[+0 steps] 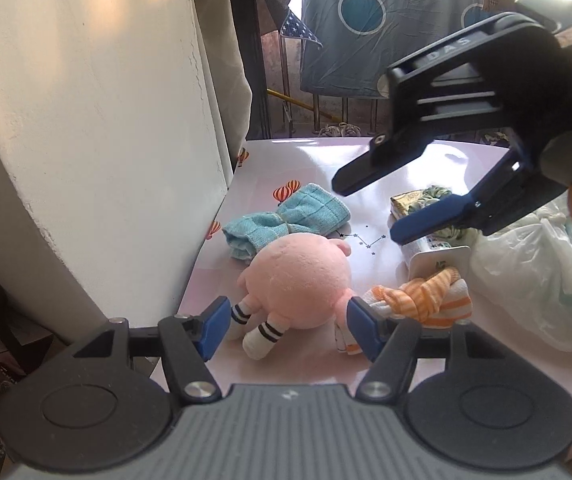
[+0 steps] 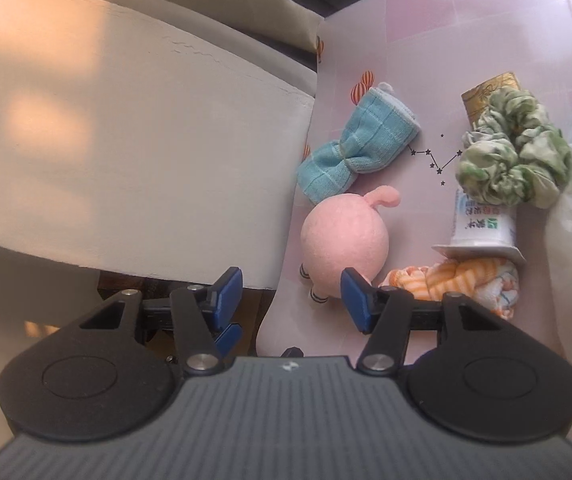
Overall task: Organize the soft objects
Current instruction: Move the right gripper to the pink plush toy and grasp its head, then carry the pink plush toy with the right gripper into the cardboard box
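A pink plush toy with striped legs lies on the pink table; it also shows in the right wrist view. Behind it lies a blue knotted cloth. To its right lies an orange striped knotted cloth. A green scrunchie sits on a gold packet. My left gripper is open, its fingers on either side of the plush's legs. My right gripper is open and empty, above the table.
A white yogurt cup lies on its side by the orange cloth. A white plastic bag fills the table's right side. A pale wall borders the table on the left. A blue patterned sheet hangs behind.
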### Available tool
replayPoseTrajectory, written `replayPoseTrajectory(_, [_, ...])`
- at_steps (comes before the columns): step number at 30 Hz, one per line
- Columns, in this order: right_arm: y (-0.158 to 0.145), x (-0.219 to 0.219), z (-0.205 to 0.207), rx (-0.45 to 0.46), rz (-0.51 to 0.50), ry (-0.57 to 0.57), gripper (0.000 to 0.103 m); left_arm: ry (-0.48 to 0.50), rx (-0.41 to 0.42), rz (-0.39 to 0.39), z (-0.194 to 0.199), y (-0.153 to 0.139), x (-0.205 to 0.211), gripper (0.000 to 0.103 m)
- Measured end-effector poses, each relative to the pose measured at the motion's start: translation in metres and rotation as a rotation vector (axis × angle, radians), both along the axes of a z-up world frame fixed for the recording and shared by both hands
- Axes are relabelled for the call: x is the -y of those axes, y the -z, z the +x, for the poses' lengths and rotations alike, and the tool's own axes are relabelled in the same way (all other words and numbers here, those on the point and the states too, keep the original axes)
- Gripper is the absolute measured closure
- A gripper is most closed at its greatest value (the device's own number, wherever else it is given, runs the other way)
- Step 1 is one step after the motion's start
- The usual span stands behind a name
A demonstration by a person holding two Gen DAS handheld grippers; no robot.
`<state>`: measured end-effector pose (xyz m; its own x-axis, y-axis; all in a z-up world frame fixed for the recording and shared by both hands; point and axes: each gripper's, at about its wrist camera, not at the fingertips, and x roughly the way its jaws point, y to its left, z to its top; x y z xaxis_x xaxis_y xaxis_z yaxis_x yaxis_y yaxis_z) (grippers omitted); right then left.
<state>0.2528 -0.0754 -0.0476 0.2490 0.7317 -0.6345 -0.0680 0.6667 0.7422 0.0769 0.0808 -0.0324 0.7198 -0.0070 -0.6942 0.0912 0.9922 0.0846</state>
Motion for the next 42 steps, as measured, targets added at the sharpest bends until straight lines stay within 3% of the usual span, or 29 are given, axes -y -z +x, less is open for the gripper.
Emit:
replayPoseTrajectory(2, [0.011, -0.011, 0.015, -0.013, -0.034, -0.007, 0.038, 0.002, -0.022, -0.017, 0.012, 0.005, -0.002, 0.032])
replayPoseTrajectory(10, [0.05, -0.035, 0.052, -0.065, -0.088, -0.041, 0.031, 0.007, -0.113, -0.093, 0.054, 0.032, -0.006, 0.03])
replayPoseTrajectory(22, [0.075, -0.052, 0.061, -0.081, -0.111, -0.083, 0.03, -0.043, -0.172, -0.187, 0.07, 0.046, -0.014, 0.033])
replayPoseTrajectory(28, [0.062, -0.049, 0.049, -0.044, -0.106, -0.075, 0.035, -0.034, -0.148, -0.18, 0.058, 0.033, -0.012, 0.035])
replayPoseTrajectory(42, [-0.025, -0.018, -0.008, 0.132, -0.073, -0.038, 0.036, 0.017, 0.007, -0.173, 0.004, -0.036, 0.014, 0.035])
